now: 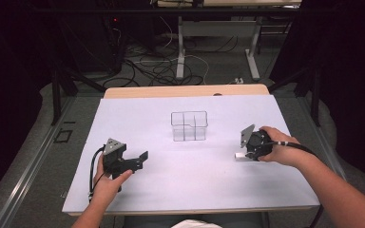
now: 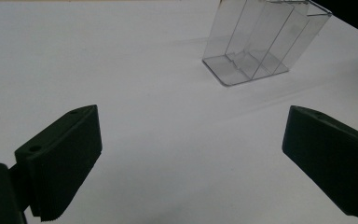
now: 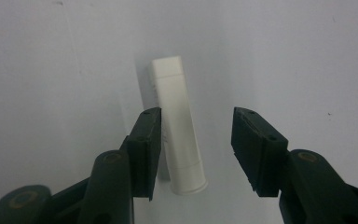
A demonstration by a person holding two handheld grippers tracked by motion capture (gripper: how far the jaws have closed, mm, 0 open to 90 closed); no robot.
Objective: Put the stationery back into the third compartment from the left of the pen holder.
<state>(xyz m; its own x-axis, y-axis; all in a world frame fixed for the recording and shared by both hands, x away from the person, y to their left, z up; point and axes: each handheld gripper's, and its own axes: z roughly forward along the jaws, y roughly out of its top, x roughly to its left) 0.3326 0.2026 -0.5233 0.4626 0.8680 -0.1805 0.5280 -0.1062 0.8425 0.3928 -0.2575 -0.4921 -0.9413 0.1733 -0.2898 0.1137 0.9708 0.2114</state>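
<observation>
A white-covered table [image 1: 185, 180] stands in a dark room with cables on the floor beyond. A white tube [image 3: 177, 126] lies flat, well to the right of the clear divided organizer [image 1: 189, 125]. The right gripper [image 3: 196, 140] straddles it, jaws apart, 1 pad seemingly touching, so an off-centre closure could roll it away. The left gripper [image 2: 191, 163] is held wide open. No writing can be read.

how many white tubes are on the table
1. The white tube lies flat on the table's white sheet near its right side, between the right gripper's fingers, which have not clamped it.
</observation>
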